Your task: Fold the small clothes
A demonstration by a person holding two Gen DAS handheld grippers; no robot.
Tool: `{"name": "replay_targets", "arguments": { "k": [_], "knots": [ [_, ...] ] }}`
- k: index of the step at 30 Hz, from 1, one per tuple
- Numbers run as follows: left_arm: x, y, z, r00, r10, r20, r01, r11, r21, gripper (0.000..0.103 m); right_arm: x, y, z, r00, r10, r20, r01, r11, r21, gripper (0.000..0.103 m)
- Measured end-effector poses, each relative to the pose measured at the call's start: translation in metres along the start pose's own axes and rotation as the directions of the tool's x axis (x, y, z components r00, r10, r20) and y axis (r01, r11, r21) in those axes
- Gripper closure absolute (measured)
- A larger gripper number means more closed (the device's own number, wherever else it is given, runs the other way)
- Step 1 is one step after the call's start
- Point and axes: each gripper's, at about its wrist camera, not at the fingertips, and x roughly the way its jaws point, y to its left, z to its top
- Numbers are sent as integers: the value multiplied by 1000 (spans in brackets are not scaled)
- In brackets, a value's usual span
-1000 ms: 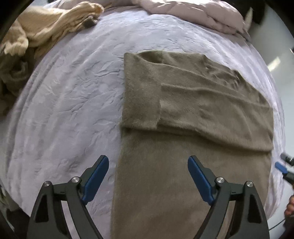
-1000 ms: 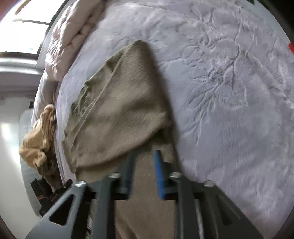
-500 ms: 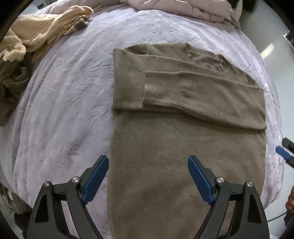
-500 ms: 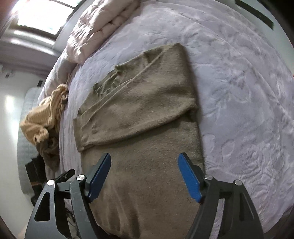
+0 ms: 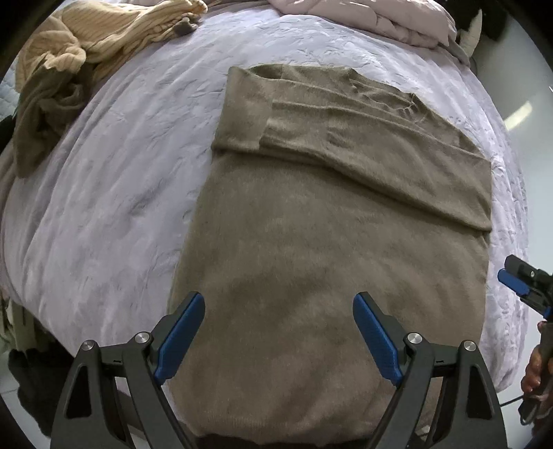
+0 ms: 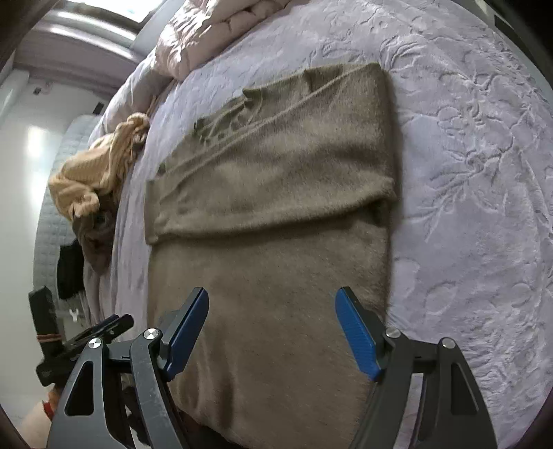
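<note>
An olive-brown knit sweater [image 5: 311, 248] lies flat on the bed, both sleeves folded across its upper part; it also shows in the right wrist view [image 6: 276, 214]. My left gripper [image 5: 279, 333] is open and empty above the sweater's lower left part near the hem. My right gripper [image 6: 272, 331] is open and empty above the sweater's lower right part. The right gripper's blue tip [image 5: 518, 281] shows at the right edge of the left wrist view.
The lilac embossed bedspread [image 5: 114, 193] covers the bed. A heap of tan and brown clothes [image 5: 72, 58] lies at the far left corner. A pinkish duvet [image 5: 380, 17] is bunched at the head. The bed's near edge lies just below the hem.
My right gripper has opened and let go of the sleeve, which now lies folded across the sweater. Both grippers have pulled back toward the hem.
</note>
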Motion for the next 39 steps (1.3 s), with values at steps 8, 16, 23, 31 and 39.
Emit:
{"name": "replay_targets", "arguments": {
  "k": [8,16,23,31,39],
  "knots": [
    [-14,29,-16,998,-28,55,28,1000,9,15,-21,-4,-24,999,-14,42,13,1000,11,24],
    [8,86,-69,996,-88,20,89,996,-2,15,-25,-3,-90,996,-67,55,64,996,66,24],
    [35,121,-119,984,-164,-71,164,986,-1,15,-11,-20,-162,994,-104,-43,108,987,115,24],
    [72,110,-146,964,-218,-150,230,971,68,15,7,-35,-220,990,-58,-126,72,991,111,24],
    [75,117,-147,953,-250,-173,265,962,71,49,36,-34,-238,989,-10,-151,30,992,127,25]
  ]
}}
